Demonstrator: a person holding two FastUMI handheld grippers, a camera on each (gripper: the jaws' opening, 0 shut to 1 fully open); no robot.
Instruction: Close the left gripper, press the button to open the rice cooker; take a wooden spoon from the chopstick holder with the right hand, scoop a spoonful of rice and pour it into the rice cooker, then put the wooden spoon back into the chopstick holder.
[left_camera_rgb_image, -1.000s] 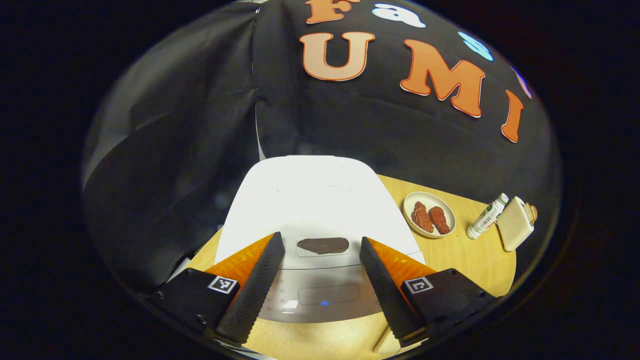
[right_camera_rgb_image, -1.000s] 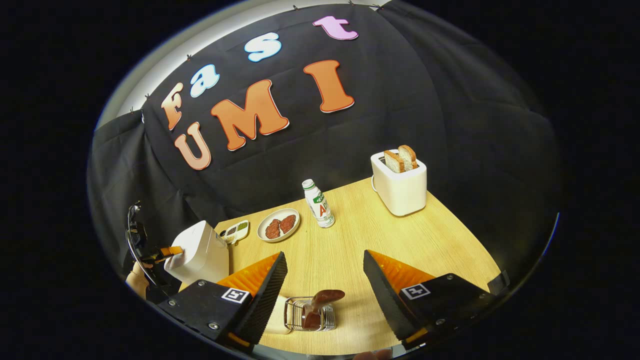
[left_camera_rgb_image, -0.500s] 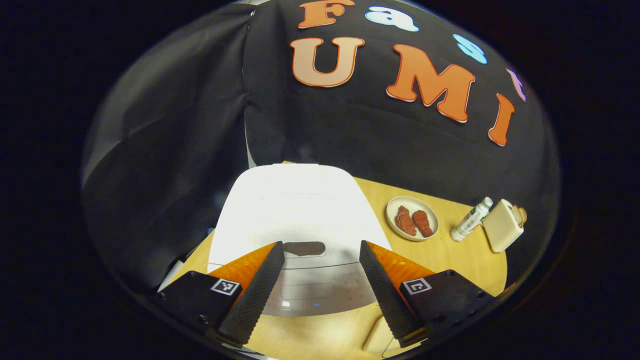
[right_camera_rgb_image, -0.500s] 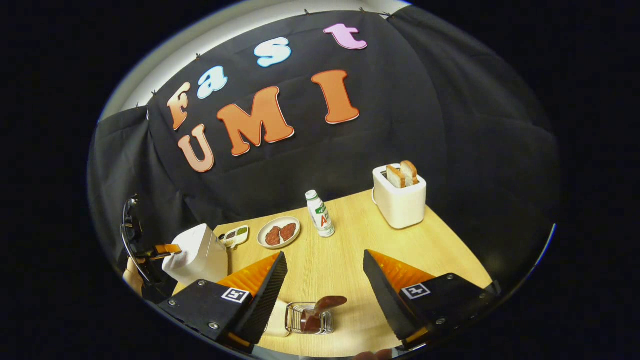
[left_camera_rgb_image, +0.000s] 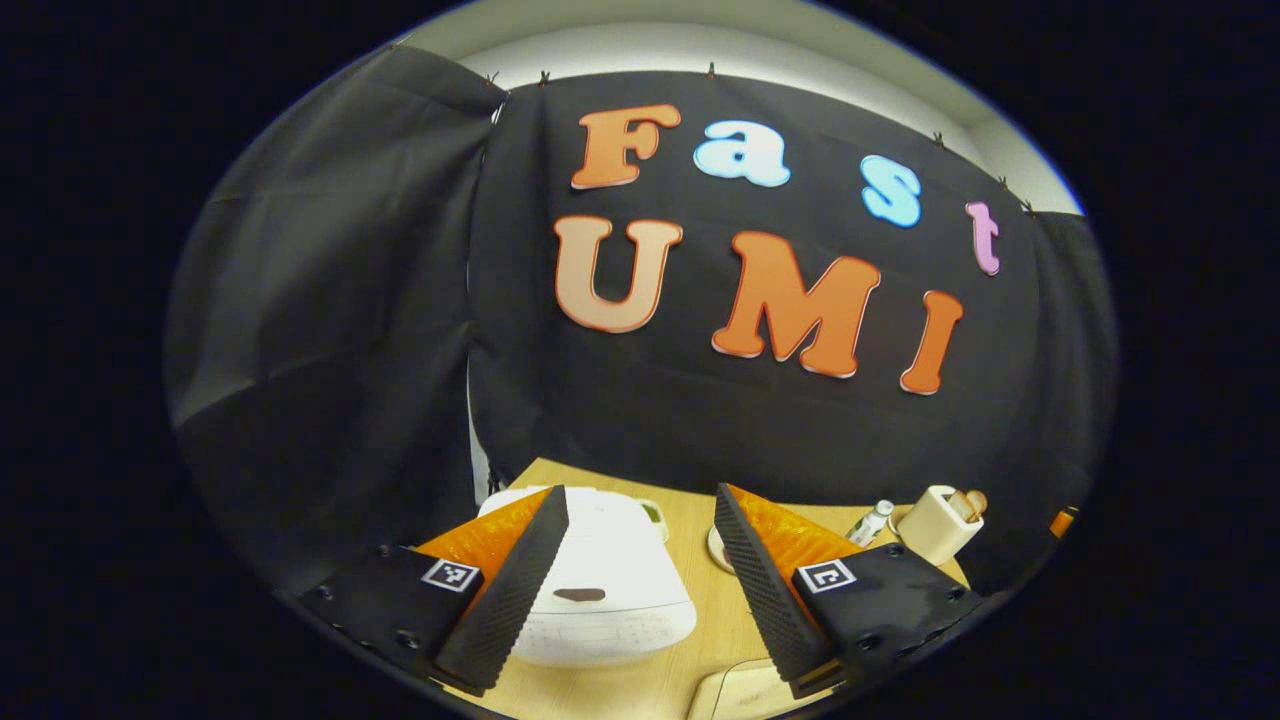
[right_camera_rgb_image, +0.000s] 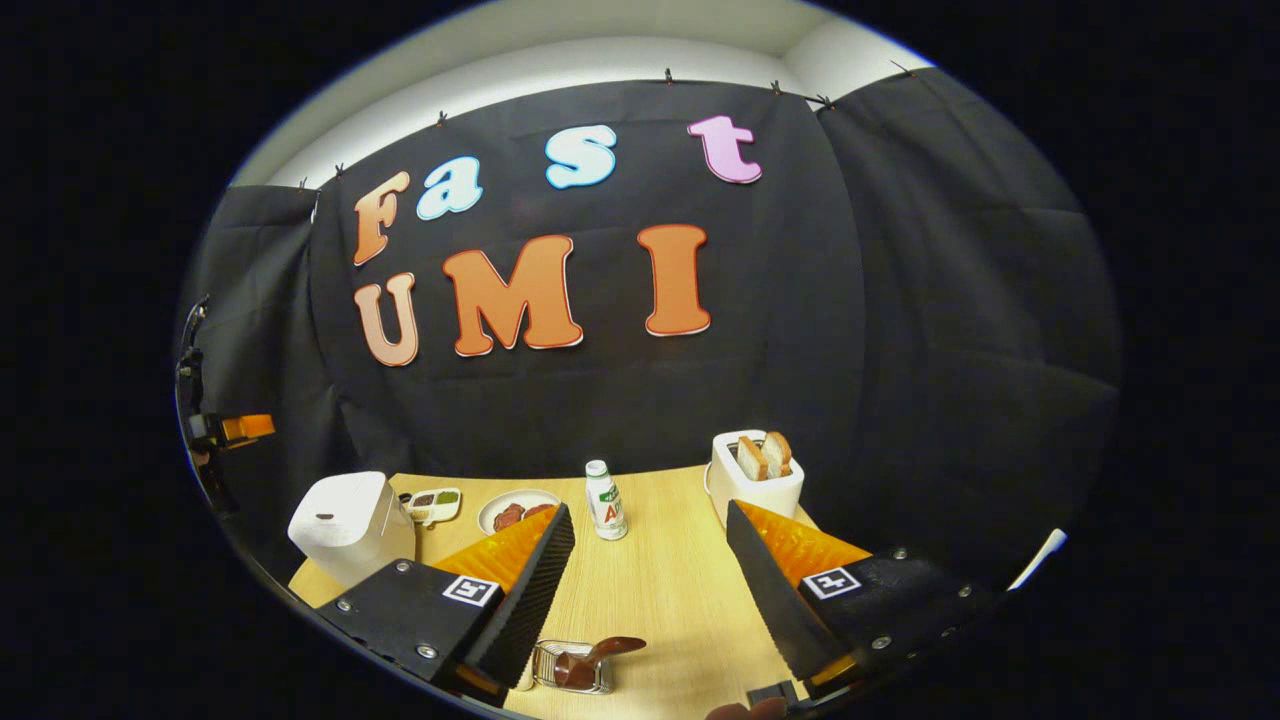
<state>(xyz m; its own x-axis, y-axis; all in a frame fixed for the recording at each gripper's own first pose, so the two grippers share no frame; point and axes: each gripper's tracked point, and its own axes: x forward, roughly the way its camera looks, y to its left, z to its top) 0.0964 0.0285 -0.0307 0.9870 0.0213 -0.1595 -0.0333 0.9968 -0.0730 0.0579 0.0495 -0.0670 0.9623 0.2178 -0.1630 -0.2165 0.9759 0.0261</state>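
A: L tongs (left_camera_rgb_image: 640, 580)?
B: Held up off the bench (left_camera_rgb_image: 700, 640), fingers spread wide, nothing between them. Rice cooker (left_camera_rgb_image: 600, 585) sits below, lid down, near the bench's left edge. In the right gripper view the L tongs (right_camera_rgb_image: 235, 428) hang high at far left, well above the cooker (right_camera_rgb_image: 345, 525).

A: R tongs (right_camera_rgb_image: 650, 590)?
B: Also raised, fingers apart, empty. Wooden spoon (right_camera_rgb_image: 595, 655) is just under them, in the wire chopstick holder (right_camera_rgb_image: 565, 668) at the bench's near edge, bowl end sticking out to the right.

A: Anything one view adds?
B: Right gripper view gives a small sauce dish (right_camera_rgb_image: 432, 503) behind the cooker.

A: Counts?
B: 1 cooker, 1 spoon, 1 holder, 1 plate (right_camera_rgb_image: 515, 512) w/ 2 meat pieces, 1 bottle (right_camera_rgb_image: 605, 500), 1 toaster (right_camera_rgb_image: 755, 480) w/ 2 toast slices (right_camera_rgb_image: 762, 455).
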